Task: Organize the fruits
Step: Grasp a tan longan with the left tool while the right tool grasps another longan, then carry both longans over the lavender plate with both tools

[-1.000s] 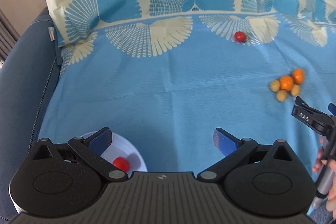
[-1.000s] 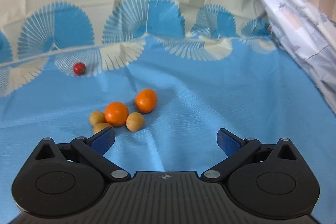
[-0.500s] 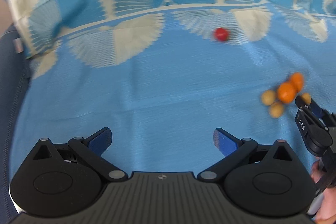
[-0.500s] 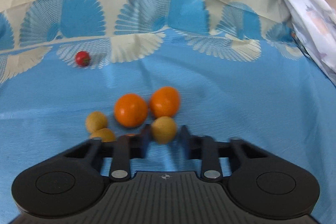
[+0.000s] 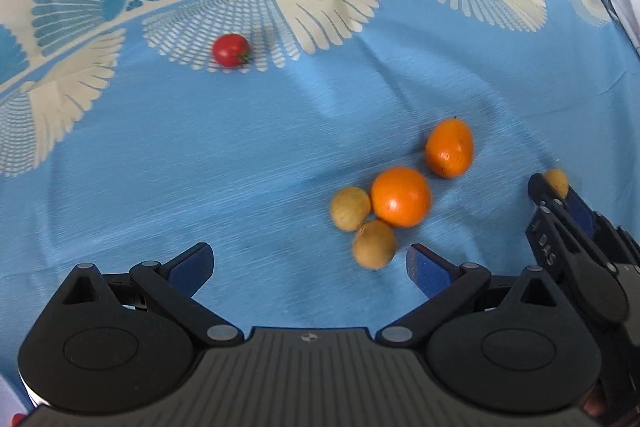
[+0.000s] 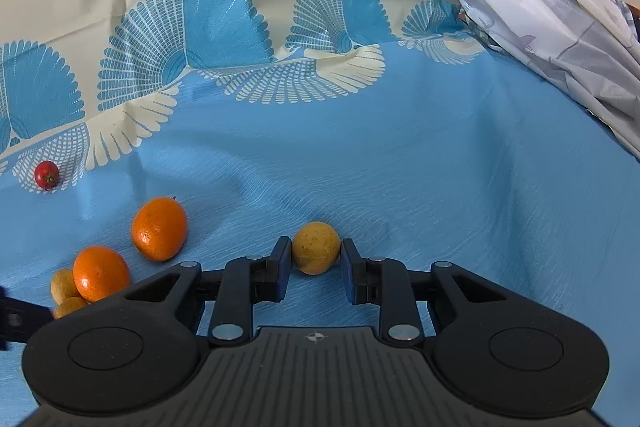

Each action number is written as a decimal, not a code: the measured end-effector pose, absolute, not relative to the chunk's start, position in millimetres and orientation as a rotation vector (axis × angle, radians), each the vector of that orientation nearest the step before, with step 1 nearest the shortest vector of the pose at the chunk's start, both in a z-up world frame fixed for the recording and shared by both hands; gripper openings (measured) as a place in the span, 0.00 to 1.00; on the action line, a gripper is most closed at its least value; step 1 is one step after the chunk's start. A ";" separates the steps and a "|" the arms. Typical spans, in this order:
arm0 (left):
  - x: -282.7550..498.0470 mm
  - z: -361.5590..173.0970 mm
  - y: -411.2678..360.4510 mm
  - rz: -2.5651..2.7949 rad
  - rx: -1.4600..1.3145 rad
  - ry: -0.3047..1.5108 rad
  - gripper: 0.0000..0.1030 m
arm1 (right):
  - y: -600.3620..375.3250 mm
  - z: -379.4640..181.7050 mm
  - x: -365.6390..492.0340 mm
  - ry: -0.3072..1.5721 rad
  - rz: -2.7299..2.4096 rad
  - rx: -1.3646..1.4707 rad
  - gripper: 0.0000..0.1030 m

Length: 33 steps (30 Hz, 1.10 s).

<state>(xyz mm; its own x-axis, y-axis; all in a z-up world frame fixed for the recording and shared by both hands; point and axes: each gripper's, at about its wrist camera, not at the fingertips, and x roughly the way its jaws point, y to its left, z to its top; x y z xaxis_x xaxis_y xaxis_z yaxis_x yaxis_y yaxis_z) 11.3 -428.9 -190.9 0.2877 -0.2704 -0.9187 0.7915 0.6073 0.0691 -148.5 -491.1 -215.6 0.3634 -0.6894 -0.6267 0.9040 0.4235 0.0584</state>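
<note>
Right wrist view: our right gripper jaws clamped on yellow-brown fruit; left gripper jaws wide, empty, above blue cloth.

woven cloth, glossy oranges

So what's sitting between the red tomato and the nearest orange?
Nothing: in the left wrist view only bare blue cloth lies between the tomato and that orange.
</note>
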 end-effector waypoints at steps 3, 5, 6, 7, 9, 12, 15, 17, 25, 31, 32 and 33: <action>15.3 -199.1 -434.9 -0.787 0.574 1.074 0.99 | -492.2 -215.5 -147.7 0.567 -1.071 0.434 0.26; 17.0 -203.2 -437.8 -0.800 0.563 1.085 0.86 | -492.4 -215.7 -147.2 0.566 -1.072 0.432 0.27; 17.4 -205.0 -438.6 -0.797 0.568 1.097 0.75 | -492.4 -215.8 -147.1 0.564 -1.073 0.433 0.27; 16.2 -202.7 -437.6 -0.790 0.569 1.077 0.69 | -492.5 -215.8 -147.0 0.564 -1.074 0.432 0.27; 14.8 -197.3 -433.4 -0.823 0.565 1.062 0.26 | -492.4 -216.2 -147.0 0.562 -1.075 0.432 0.27; 20.2 -189.6 -420.9 -0.812 0.530 1.091 0.26 | -492.2 -216.1 -148.1 0.553 -1.078 0.439 0.27; 23.4 -173.2 -395.5 -0.783 0.532 1.071 0.26 | -492.4 -214.1 -152.2 0.528 -1.079 0.466 0.26; 24.3 -156.4 -369.5 -0.762 0.531 1.056 0.26 | -489.7 -212.5 -156.1 0.517 -1.084 0.481 0.26; -0.9 -81.7 -250.5 -0.704 0.524 0.978 0.26 | -435.0 -167.3 -165.4 0.519 -1.031 0.399 0.26; -34.3 -38.9 -169.2 -0.667 0.462 0.971 0.26 | -336.4 -95.0 -197.9 0.460 -0.810 0.349 0.26; -38.6 -33.2 -155.9 -0.659 0.451 0.968 0.26 | -316.7 -85.5 -204.5 0.461 -0.762 0.337 0.26; -42.7 -27.3 -142.6 -0.652 0.439 0.964 0.26 | -297.1 -76.9 -210.3 0.467 -0.715 0.327 0.26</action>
<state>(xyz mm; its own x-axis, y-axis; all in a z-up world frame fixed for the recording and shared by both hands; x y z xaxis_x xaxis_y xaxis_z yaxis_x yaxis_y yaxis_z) -42.7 -142.6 -27.3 0.4056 -0.3104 -0.8598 0.6820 0.7290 0.0585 -210.3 -297.1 -76.9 0.6603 -0.5482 -0.5133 0.6906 0.7119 0.1280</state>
